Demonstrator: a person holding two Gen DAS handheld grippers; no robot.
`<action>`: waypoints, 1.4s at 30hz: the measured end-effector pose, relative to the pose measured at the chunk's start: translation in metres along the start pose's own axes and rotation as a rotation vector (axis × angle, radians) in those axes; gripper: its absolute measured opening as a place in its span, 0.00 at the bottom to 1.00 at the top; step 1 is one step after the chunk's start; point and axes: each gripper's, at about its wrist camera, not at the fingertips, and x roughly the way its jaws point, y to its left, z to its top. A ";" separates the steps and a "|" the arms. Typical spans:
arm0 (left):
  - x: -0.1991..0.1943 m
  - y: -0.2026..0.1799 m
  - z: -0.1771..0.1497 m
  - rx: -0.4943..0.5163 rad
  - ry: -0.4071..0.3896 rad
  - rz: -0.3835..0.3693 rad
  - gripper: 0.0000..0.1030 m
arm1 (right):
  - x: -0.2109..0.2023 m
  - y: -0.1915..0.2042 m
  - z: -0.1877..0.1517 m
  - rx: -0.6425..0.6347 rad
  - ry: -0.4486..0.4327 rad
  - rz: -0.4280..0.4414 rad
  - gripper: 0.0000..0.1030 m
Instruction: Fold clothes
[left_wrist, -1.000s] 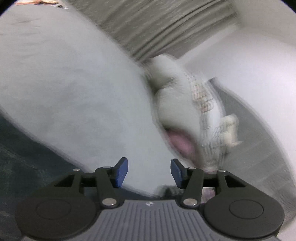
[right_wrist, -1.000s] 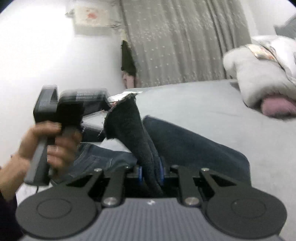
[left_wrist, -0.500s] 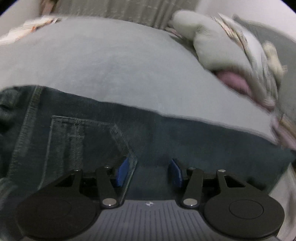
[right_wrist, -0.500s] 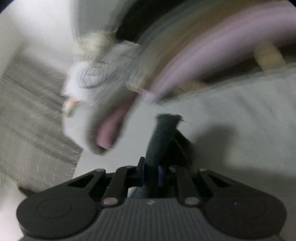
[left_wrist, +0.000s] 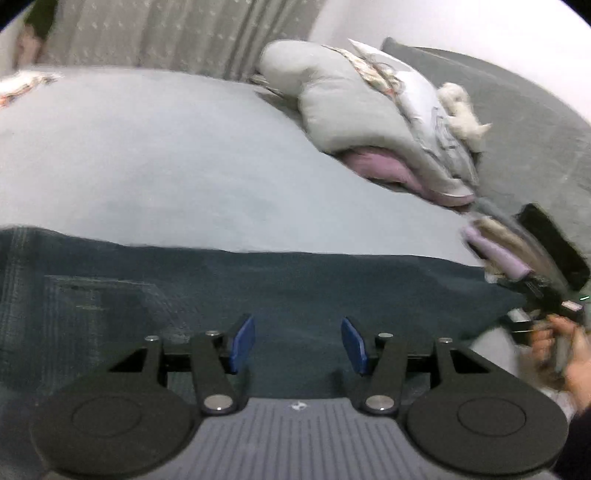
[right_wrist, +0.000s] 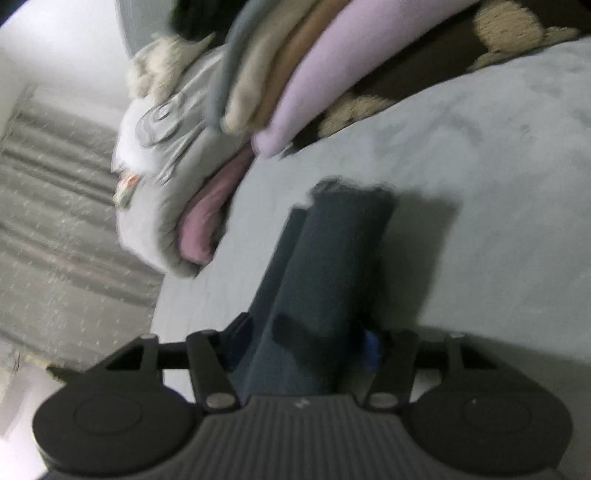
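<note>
Dark blue jeans lie flat across the grey bed, back pocket at the left. My left gripper is low over them, open, with nothing between its blue pads. In the right wrist view the end of a jeans leg runs out onto the sheet between my right gripper's fingers. The jaws stand wide apart, so the gripper is open and the cloth lies loose between them. A hand holds that gripper at the jeans' right end.
A stack of folded clothes in lilac, beige and grey sits just beyond the jeans leg, also the stack at the right. A heap of grey bedding and a pink pillow lies further back. Grey curtains hang behind the bed.
My right gripper swung the jeans leg over to the bed near the folded stack and opened, letting go of the cloth. The left gripper stayed open and came down over the jeans.
</note>
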 end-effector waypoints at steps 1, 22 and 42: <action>0.007 -0.003 -0.008 0.019 0.041 0.020 0.50 | 0.002 0.002 -0.005 -0.025 -0.001 0.005 0.63; -0.046 0.011 -0.033 0.130 0.139 -0.085 0.49 | -0.039 0.122 -0.099 -0.863 -0.311 0.028 0.12; -0.014 0.056 -0.005 -0.355 -0.060 -0.201 0.56 | 0.029 0.182 -0.386 -1.795 0.043 0.085 0.22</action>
